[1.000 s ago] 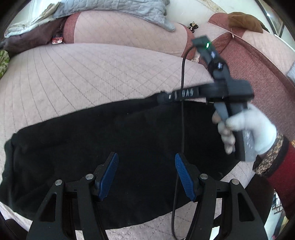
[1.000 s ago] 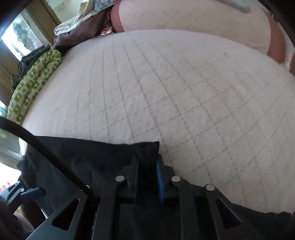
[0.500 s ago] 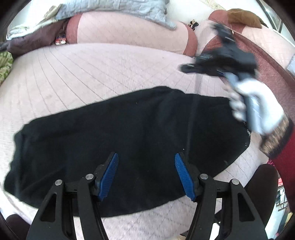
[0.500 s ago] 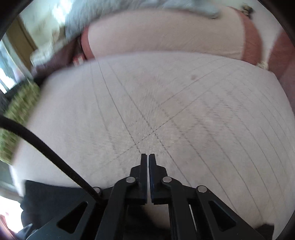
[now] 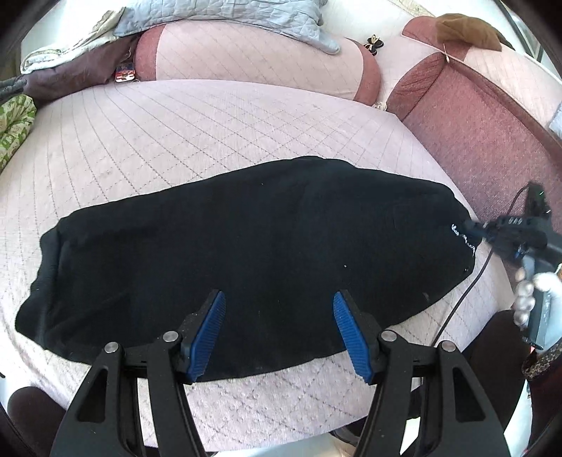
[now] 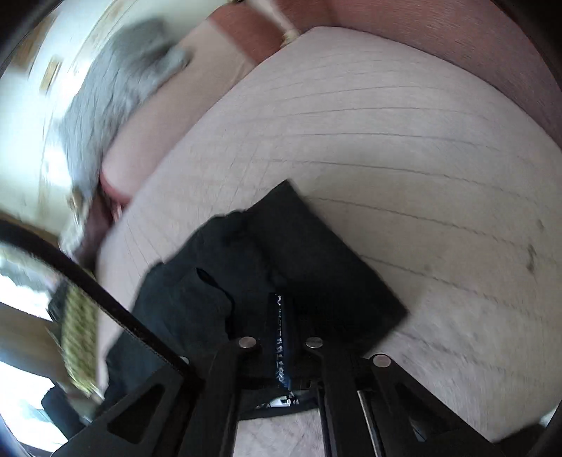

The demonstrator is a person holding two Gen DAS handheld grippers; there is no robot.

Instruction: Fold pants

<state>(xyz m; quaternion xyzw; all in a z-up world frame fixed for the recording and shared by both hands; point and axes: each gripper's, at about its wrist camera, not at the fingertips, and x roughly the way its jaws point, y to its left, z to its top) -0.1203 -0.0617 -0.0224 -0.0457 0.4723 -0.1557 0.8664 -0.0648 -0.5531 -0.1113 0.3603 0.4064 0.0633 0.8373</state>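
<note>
Black pants [image 5: 253,246] lie folded lengthwise in a long band across the pink quilted sofa seat [image 5: 175,140]. My left gripper [image 5: 277,313] is open and empty, hovering over the pants' near edge at the middle. My right gripper [image 5: 472,228] shows at the right end of the pants, tip at the waist edge with white lettering. In the blurred right wrist view, the pants [image 6: 281,253] stretch away from my right gripper [image 6: 284,316], whose jaws stand nearly together with dark cloth between them.
Pink back cushions [image 5: 253,59] and a maroon side cushion [image 5: 474,116] border the seat. A grey quilt [image 5: 217,17] lies on the backrest, dark clothes [image 5: 70,77] and a green patterned cloth [image 5: 14,126] at the left. A cable [image 5: 467,295] hangs from the right gripper.
My right gripper let go of the pants' far edge, swung away over the seat, and came down to the right end of the pants. My left gripper stayed open and rose slightly.
</note>
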